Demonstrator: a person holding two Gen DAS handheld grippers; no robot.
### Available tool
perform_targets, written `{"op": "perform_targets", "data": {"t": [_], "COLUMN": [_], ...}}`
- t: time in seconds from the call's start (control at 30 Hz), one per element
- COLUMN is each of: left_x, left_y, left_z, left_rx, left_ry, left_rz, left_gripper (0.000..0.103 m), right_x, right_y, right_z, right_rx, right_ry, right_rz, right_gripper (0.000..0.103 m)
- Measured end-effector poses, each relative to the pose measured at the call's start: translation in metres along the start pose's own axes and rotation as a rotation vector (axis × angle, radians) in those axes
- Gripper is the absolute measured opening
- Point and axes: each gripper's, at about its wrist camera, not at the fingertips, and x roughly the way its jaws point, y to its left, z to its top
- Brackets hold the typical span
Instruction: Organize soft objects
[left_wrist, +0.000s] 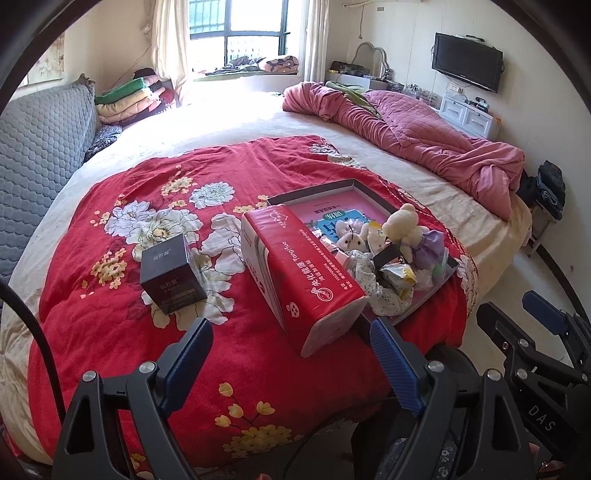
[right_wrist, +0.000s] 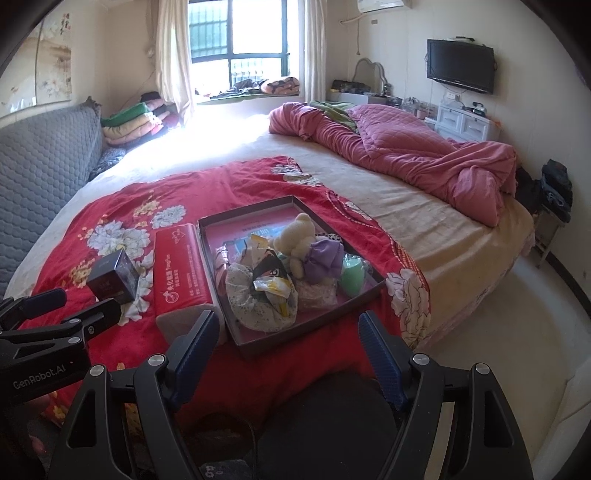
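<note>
A shallow dark tray (right_wrist: 210, 236) lies on the red floral blanket (right_wrist: 122, 206). It holds a cream teddy bear (right_wrist: 297, 232) in a purple dress, a floral cloth pouch (right_wrist: 243, 295), a green soft item (right_wrist: 352, 277) and snack packets (right_wrist: 275, 286). A red tissue pack (right_wrist: 181, 266) lies left of the tray, touching it, and a dark box (right_wrist: 114, 277) stands further left. In the left wrist view the tissue pack (left_wrist: 306, 273), the dark box (left_wrist: 171, 277), the tray (left_wrist: 314, 192) and the bear (left_wrist: 402, 229) show. My left gripper (left_wrist: 290, 328) and right gripper (right_wrist: 288, 332) are open and empty, near the bed's front edge.
A crumpled pink quilt (right_wrist: 417, 155) lies at the bed's far right. Folded blankets (right_wrist: 136, 122) are stacked by the grey headboard (right_wrist: 40, 166). A TV (right_wrist: 460, 66) and white drawers (right_wrist: 465, 122) stand by the right wall. Bare floor (right_wrist: 517, 314) lies right of the bed.
</note>
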Motion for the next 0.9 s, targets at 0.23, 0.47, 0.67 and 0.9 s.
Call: {"op": "perform_targets", "data": {"t": [0.23, 0.47, 0.67, 0.9], "left_x": [-0.0002, 0.0029, 0.0041, 0.0038], "left_y": [-0.0017, -0.0002, 0.0015, 0.0008], "left_z": [-0.0007, -0.0029, -0.0045, -0.0052], "left_rx": [0.001, -0.006, -0.003, 0.001], "left_ry": [-0.003, 0.0, 0.007, 0.002], "left_rz": [0.001, 0.005, 0.01, 0.016], "left_gripper": [0.087, 0.087, 0.087, 0.087], "right_x": [0.001, 0.0056, 0.0062, 0.0076], "right_y": [-0.0004, -0.0024, -0.001, -0.0014], "right_z": [-0.0003, -0.0017, -0.0024, -0.0032], "right_rx": [0.001, 0.013, 0.005, 0.008], "right_ry": [0.004, 0.022, 0.018, 0.025], "right_rz": [0.008, 0.005, 0.01, 0.006], "right_gripper": [0.079, 0.079, 0.079, 0.079]}}
